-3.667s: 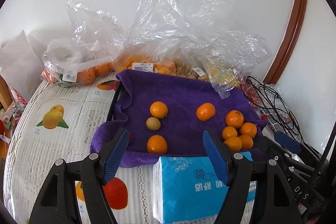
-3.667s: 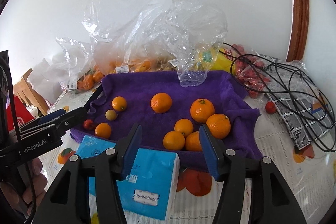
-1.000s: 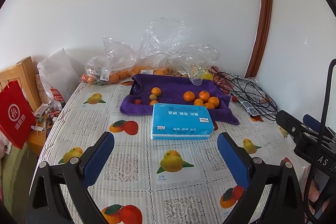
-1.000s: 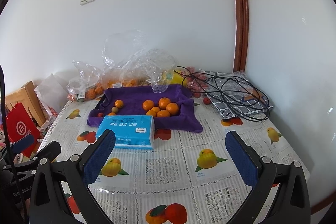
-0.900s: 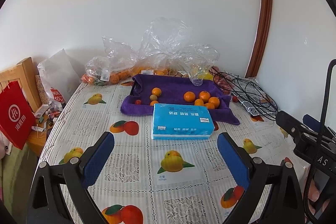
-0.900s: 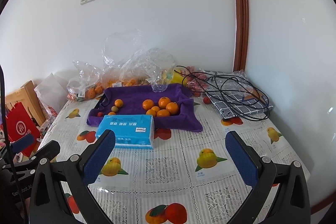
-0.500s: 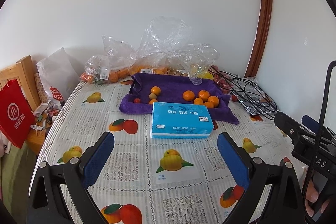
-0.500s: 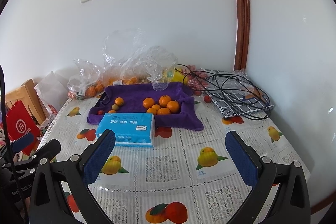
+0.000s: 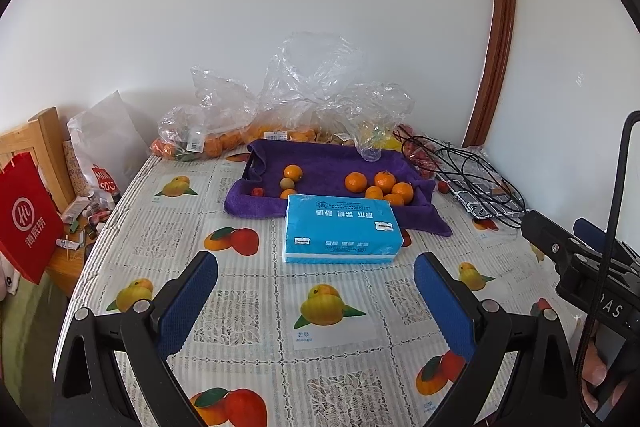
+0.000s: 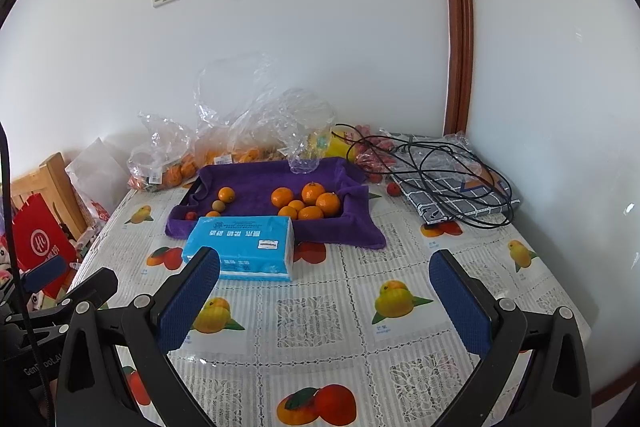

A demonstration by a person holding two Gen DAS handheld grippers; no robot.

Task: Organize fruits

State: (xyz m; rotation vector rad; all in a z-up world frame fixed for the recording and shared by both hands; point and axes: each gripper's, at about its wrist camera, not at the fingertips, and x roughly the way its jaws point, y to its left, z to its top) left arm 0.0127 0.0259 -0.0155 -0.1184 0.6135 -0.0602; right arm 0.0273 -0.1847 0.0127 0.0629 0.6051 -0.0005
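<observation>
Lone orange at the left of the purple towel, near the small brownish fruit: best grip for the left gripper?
Take the lone orange across its widest part, coming from above with the open left gripper. It is round, so no axis is favoured, but the small brownish fruit sits close in front. Probably put the fingers left and right of it.
</observation>
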